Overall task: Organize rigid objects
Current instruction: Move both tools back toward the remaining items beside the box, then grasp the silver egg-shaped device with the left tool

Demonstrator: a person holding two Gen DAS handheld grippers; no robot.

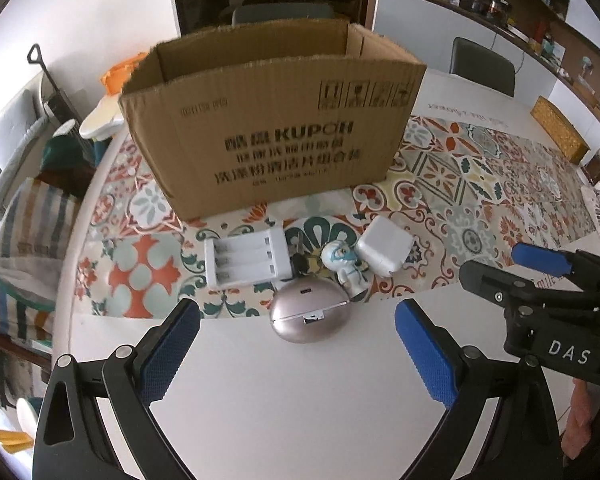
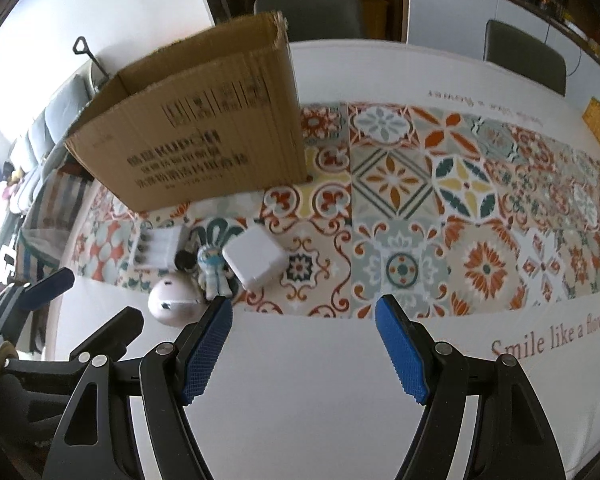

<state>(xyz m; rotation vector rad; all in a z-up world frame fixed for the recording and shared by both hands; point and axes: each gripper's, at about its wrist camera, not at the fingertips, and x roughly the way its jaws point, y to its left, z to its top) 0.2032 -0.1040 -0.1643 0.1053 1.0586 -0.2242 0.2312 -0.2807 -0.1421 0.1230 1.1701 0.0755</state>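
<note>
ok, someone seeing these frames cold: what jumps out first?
The big open brown cardboard box with dark print, standing at the table's far left end on the colourful tile-patterned cloth. Just in front sits a small cluster: white battery charger, pinkish egg-shaped case, little astronaut figurine, white cube adapter. Both blue-padded grippers, left and right, hang open and empty.
</note>
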